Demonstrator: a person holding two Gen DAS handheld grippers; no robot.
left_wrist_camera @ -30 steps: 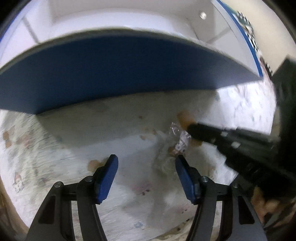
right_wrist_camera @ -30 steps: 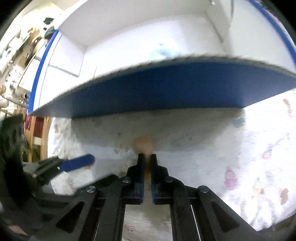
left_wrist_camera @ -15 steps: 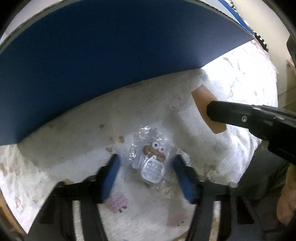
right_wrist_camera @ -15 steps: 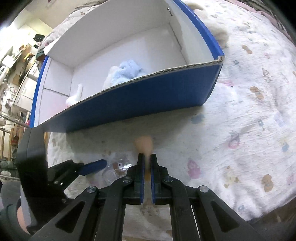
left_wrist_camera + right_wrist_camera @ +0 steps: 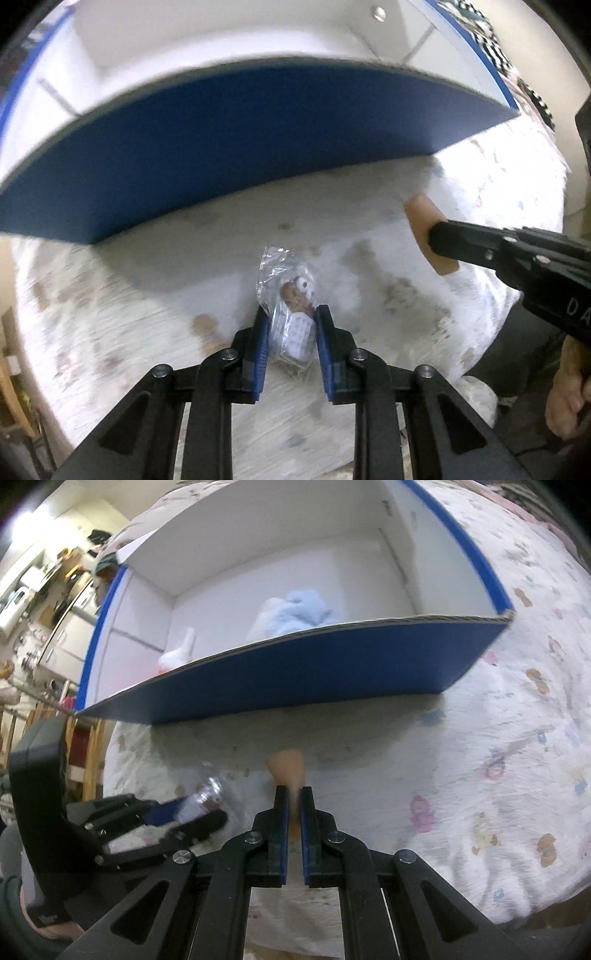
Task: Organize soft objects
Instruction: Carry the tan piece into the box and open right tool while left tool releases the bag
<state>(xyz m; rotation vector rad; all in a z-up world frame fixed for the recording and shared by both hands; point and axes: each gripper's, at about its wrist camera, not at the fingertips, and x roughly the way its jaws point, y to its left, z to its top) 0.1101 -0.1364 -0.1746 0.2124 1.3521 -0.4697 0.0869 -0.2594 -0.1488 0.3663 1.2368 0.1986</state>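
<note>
Box (image 5: pixel 295 672) blue outside, white inside; bedsheet (image 5: pixel 517 757) white, pastel cartoon print.

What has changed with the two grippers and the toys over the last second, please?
The left gripper, open a second ago, has moved over the small toy in a clear plastic bag and closed on it. The right gripper stays shut on the flat peach-coloured soft piece, and has risen. The blue cardboard box on the printed bedsheet has not moved.

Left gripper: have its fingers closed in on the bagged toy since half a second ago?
Yes. The left gripper fingers, which stood apart on either side of the bagged toy, now press its sides, in front of the blue box.
</note>
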